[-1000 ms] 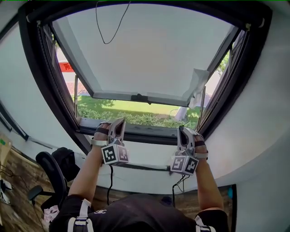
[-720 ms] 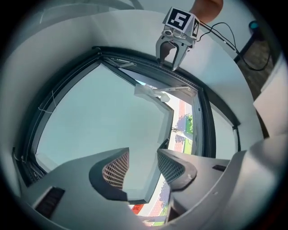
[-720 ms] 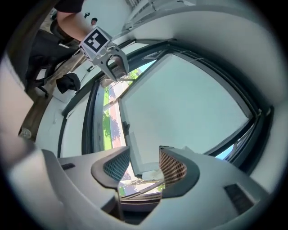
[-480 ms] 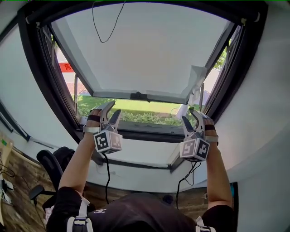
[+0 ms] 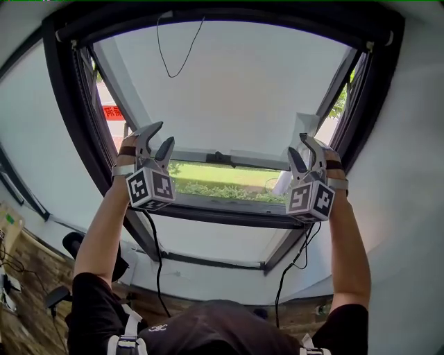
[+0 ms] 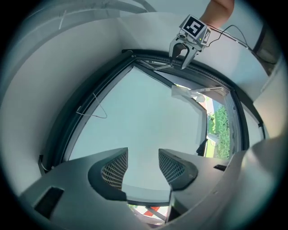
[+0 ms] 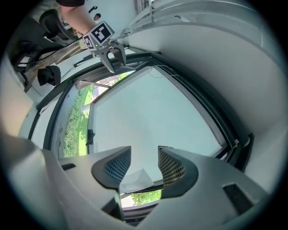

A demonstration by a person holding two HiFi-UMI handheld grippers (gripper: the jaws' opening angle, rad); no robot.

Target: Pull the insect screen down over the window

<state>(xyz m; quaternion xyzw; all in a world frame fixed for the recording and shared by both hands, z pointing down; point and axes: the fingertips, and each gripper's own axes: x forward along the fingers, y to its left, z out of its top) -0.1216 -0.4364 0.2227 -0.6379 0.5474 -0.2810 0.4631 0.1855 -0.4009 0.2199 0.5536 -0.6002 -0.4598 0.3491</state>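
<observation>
**Reaching up with both grippers empty, screen not yet drawn**

Nearest the camera, at the bottom of the head view, the person's arms extend upward on either side. The left gripper point(image 5: 161, 137), left of centre, has just been opening its jaws. They stand well apart, and its own view shows nothing between them but the pale pane far beyond. The right gripper point(image 5: 298, 147), right of centre, has likewise just been opening and is wide and empty. A pale flap point(image 7: 136, 179) seen through its gap sits well beyond on the sash corner, untouched.

Behind the grippers runs the dark frame of the window point(image 5: 66, 104). No mesh can be seen across the opening, so the insect screen is judged to sit rolled up inside the top rail point(image 5: 229, 14) along the upper edge of the frame. A thin cord point(image 5: 173, 75) hangs there in a loop, upper left of centre. Farther out, the pale sash point(image 5: 236, 90) tilts outward, with a lawn point(image 5: 208, 172) showing below it.

The mesh is likely light, soft and easy to tear, so pinching it directly seems unwise. Its stiff bottom bar, if one sits under the rail, or the cord is the better hold, though the thin cord may slip between pads. A sprung roller would probably resist and snap back if let go, so an even pull near both ends looks safest.
</observation>
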